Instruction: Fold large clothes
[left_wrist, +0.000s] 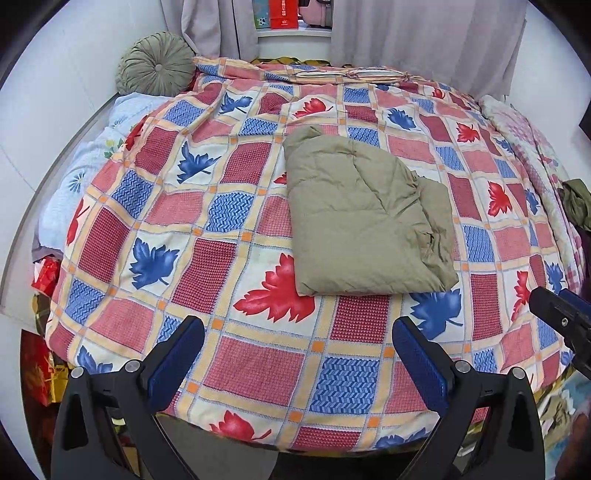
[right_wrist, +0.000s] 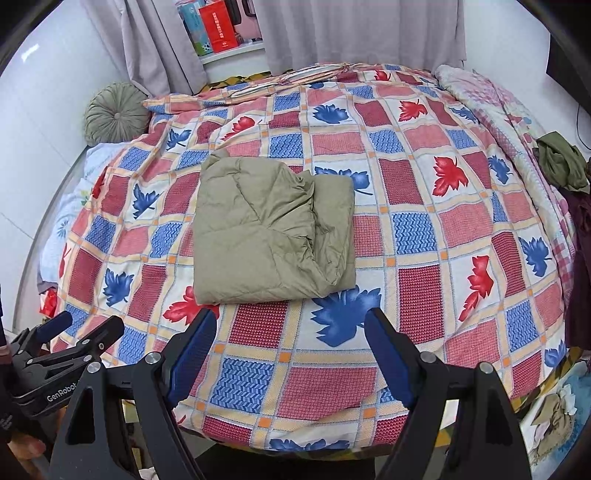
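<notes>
One olive padded garment lies folded into a rough rectangle near the middle of the bed, on a leaf-patterned quilt. Its near edge runs straight across the quilt; its right side is rumpled, with an under-layer showing past the top fold. Bare quilt lies open all around it, widest toward the bed's near edge and right side.

The left gripper hangs over the near edge of the bed, jaws wide apart with nothing between them, well short of the garment. The right gripper hovers likewise, jaws spread and empty, just short of the garment's near edge.

The right wrist view alone shows the left gripper's body and a bit of the hand holding it. The left wrist view catches only a tip of the right gripper at its right border.

One round green cushion sits at the far left corner. A second, darker green cloth is bunched at the bed's right edge, possibly another garment.
</notes>
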